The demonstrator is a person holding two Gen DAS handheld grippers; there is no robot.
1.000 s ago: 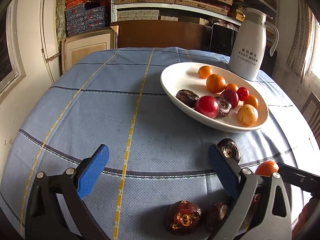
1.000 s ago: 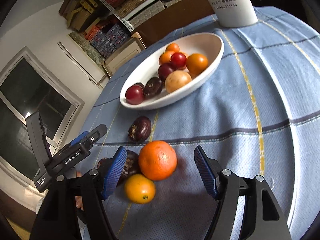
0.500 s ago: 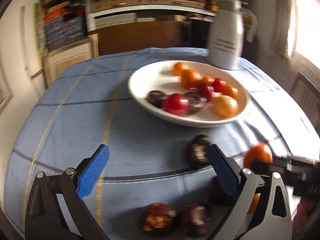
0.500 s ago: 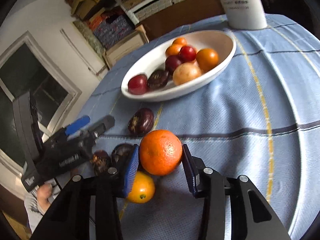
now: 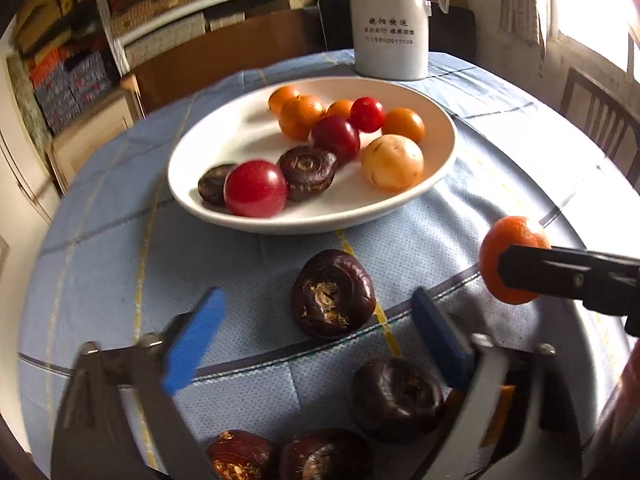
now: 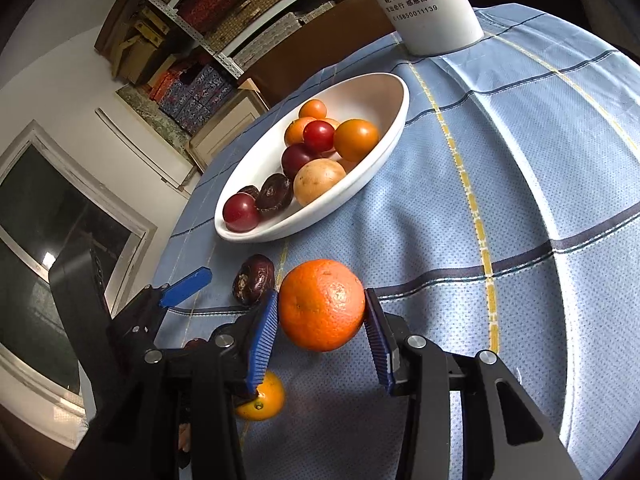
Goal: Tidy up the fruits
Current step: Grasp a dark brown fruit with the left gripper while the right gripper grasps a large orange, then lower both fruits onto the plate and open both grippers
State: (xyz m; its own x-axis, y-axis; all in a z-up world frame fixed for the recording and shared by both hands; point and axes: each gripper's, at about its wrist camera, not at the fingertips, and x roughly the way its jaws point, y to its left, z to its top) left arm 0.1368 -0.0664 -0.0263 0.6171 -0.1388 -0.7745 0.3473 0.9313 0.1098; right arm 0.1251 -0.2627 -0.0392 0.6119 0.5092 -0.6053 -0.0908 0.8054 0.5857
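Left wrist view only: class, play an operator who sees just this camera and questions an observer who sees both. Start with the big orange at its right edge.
Operator: A black bar covers the big orange. Is it gripped?
Observer: Yes. In the right wrist view, the right gripper has both blue pads pressed against its sides.
Operator: Is there more orange fruit near it that I can't make out?
Observer: Yes, a small orange fruit lies on the tablecloth, partly under that gripper's left finger.
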